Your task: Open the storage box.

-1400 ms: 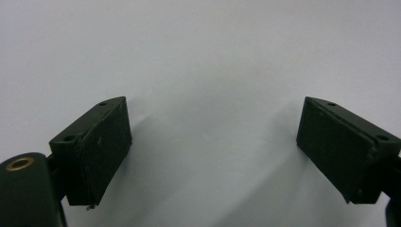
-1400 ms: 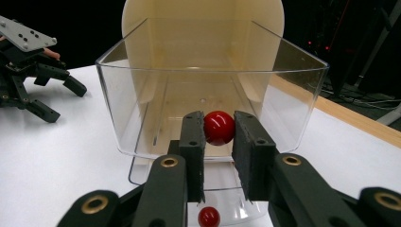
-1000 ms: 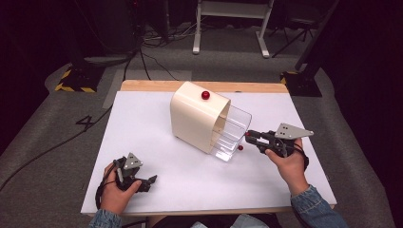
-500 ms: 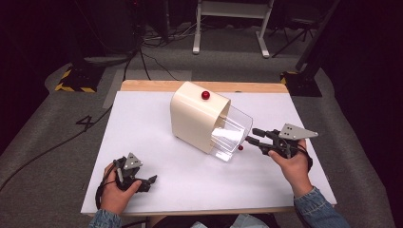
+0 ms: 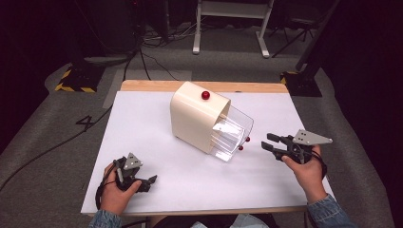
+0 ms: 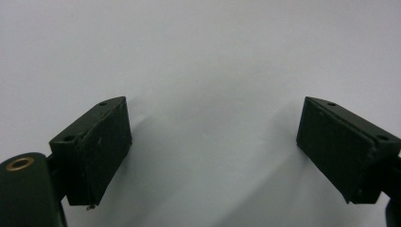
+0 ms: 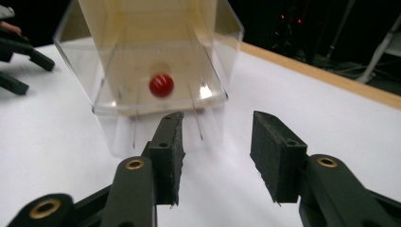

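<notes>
Right gripper (image 5: 273, 143) at 3 o'clock on the table (image 5: 142, 128), jaws spread apart, gripping nothing, aimed at the red knob (image 7: 161, 85) on the clear drawer (image 5: 233, 135). Drawer pulled partway out of the cream cabinet (image 5: 195, 116) at centre. Probably midway: drawer out but unheld. Left gripper (image 5: 151, 179) at 7 o'clock, wide open, empty.

A lab or test studio: beyond the white table (image 5: 157, 118), cables (image 5: 142, 52) trail over grey carpet (image 5: 47, 137). Left of the table lie a stand base with yellow-black hazard tape (image 5: 71, 87) and a taped "4" (image 5: 86, 121). Behind it stands a white frame (image 5: 230, 12) against dark surroundings.
</notes>
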The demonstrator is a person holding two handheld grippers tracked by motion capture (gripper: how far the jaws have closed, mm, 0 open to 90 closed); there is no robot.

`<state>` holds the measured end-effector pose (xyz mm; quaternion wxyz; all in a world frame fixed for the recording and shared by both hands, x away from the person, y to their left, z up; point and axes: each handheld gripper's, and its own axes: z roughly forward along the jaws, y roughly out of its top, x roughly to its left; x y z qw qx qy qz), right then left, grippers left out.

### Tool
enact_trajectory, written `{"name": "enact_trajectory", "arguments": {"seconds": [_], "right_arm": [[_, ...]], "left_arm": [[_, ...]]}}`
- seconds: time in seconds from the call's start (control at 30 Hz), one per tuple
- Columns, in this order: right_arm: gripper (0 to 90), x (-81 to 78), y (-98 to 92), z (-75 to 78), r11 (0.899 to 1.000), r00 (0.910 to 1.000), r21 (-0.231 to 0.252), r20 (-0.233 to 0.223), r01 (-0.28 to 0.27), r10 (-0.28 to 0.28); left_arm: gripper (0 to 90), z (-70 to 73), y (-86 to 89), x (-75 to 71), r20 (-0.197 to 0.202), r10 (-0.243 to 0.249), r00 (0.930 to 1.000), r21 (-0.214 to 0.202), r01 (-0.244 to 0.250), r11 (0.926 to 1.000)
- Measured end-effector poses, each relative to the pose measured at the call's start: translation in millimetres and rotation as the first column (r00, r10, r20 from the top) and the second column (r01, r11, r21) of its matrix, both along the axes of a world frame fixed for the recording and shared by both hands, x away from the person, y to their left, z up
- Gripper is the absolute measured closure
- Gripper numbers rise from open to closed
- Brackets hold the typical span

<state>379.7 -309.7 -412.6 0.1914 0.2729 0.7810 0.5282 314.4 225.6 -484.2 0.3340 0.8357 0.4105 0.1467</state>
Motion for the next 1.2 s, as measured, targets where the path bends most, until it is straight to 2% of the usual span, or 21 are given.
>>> {"name": "enact_trajectory", "arguments": {"seconds": [0.23, 0.5, 0.63, 0.73, 0.8, 0.87, 0.9, 0.97, 1.0, 1.1, 1.2], "right_arm": [[49.0, -5.9, -20.7, -15.8, 0.998, 0.9978, -0.057, -0.053, 0.037, -0.040], [42.0, -10.5, -39.2, -36.7, 0.988, 0.9887, -0.141, -0.130, 0.056, -0.075], [39.0, -12.2, -47.0, -46.2, 0.977, 0.9815, -0.204, -0.167, 0.060, -0.095], [37.4, -13.6, -53.3, -51.7, 0.971, 0.9769, -0.230, -0.183, 0.066, -0.110], [33.9, -14.0, -57.8, -55.2, 0.962, 0.9756, -0.264, -0.184, 0.068, -0.120], [27.6, -14.0, -61.5, -60.3, 0.951, 0.9713, -0.305, -0.206, 0.052, -0.119], [23.4, -14.3, -63.4, -65.6, 0.949, 0.9691, -0.311, -0.217, 0.046, -0.118], [20.8, -13.4, -66.7, -67.7, 0.957, 0.9639, -0.281, -0.229, 0.068, -0.135], [19.0, -13.4, -66.9, -67.8, 0.959, 0.9641, -0.278, -0.233, 0.060, -0.128], [18.0, -13.8, -65.0, -68.3, 0.955, 0.9656, -0.293, -0.227, 0.057, -0.127], [18.0, -13.6, -65.8, -68.9, 0.957, 0.9657, -0.285, -0.228, 0.055, -0.124]], "left_arm": [[11.2, 0.0, 0.0, 0.0, 0.000, 0.000, 1.0000, 0.000, 0.000, 1.0000], [11.1, 0.1, 0.1, 0.0, 0.000, -0.001, 1.0000, 0.001, 0.001, 1.0000], [11.1, 0.0, 0.0, -0.1, 0.000, 0.000, 1.0000, 0.000, 0.000, 1.0000], [11.1, 0.0, 0.0, -0.1, 0.001, 0.000, 1.0000, 0.000, 0.000, 1.0000], [11.1, 0.0, 0.0, -0.1, 0.001, 0.000, 1.0000, 0.000, 0.000, 1.0000], [11.1, 0.0, 0.0, 0.0, 0.000, 0.000, 1.0000, 0.000, 0.000, 1.0000], [11.1, 0.1, 0.1, 0.0, 0.000, -0.001, 1.0000, 0.001, 0.001, 1.0000], [11.1, 0.0, 0.0, 0.0, 0.001, 0.000, 1.0000, 0.000, 0.000, 1.0000], [11.2, 0.0, 0.0, -0.1, 0.000, 0.000, 1.0000, 0.000, 0.000, 1.0000], [11.1, 0.0, 0.0, -0.1, -0.001, 0.000, 1.0000, -0.001, 0.000, 1.0000], [11.1, 0.0, 0.0, 0.0, 0.000, 0.000, 1.0000, 0.000, 0.000, 1.0000]]}}
